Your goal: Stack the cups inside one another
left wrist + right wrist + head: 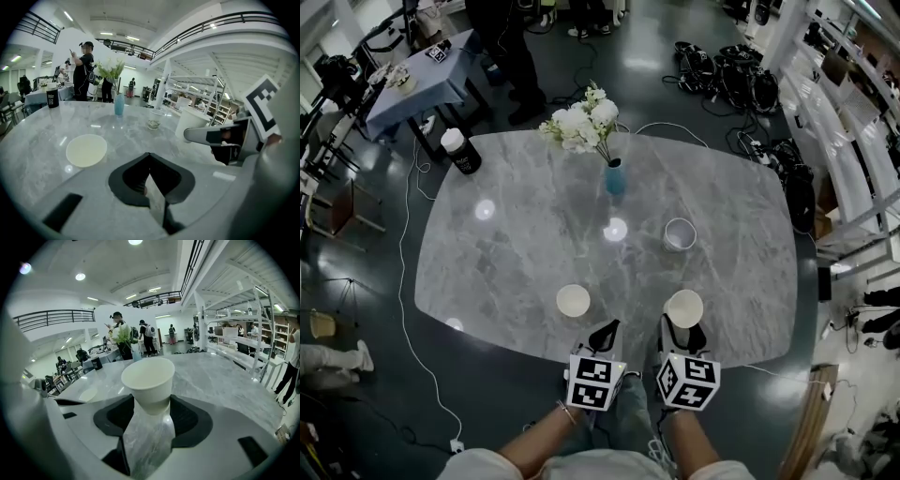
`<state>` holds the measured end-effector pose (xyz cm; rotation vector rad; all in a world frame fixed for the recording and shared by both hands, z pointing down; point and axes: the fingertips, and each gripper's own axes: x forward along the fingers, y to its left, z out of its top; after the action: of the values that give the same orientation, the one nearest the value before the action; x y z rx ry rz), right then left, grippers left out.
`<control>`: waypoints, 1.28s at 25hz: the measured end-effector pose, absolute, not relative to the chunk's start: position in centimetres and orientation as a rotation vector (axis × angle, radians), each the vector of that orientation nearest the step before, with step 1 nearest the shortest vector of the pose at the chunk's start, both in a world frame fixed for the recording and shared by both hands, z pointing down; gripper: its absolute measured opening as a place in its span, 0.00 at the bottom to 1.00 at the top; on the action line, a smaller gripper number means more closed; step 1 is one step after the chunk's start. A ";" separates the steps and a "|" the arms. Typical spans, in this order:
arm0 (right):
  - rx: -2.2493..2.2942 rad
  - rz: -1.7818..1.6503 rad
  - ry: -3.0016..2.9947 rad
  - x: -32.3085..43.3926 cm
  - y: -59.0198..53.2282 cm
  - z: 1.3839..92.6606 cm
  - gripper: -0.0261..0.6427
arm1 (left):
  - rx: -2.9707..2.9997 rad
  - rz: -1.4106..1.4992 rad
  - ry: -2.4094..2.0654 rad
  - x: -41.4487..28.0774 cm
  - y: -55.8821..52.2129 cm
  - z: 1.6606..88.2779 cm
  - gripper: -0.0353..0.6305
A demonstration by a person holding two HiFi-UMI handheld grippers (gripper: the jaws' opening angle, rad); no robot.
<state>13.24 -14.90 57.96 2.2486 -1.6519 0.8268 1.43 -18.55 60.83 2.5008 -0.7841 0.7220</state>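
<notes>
Three cups are on or over the grey marble table (516, 244). My right gripper (683, 333) is shut on a white paper cup (683, 308) near the front edge; its jaws pinch the cup's lower wall (150, 397). A cream cup (573, 301) stands upright to the left of it, just ahead of my left gripper (606, 336). That gripper (149, 158) is shut with nothing in it. A pale translucent cup (680, 234) stands farther back, right of centre. The left gripper view shows the cream cup (86, 150), the translucent cup (154, 118) and the held cup (194, 124).
A blue vase (615, 176) with white flowers stands at the table's far middle. A black tumbler with a white lid (461, 150) is at the far left corner. People stand beyond the table, by a cloth-covered side table (422, 80). Cables and bags lie on the floor.
</notes>
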 end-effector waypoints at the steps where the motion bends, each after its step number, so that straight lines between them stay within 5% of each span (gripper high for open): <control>1: 2.247 0.820 -1.660 13.5 -15.3 57.6 0.36 | 2.501 0.716 -0.790 1.7 -18.8 60.6 0.05; 32: 2.095 0.705 -1.854 21.0 -28.1 53.8 0.36 | 2.422 0.614 -1.011 7.5 -26.7 57.5 0.05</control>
<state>21.05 -28.08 53.80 2.0949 -1.8543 0.7049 7.48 -26.71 57.50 2.4215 -1.0108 0.6143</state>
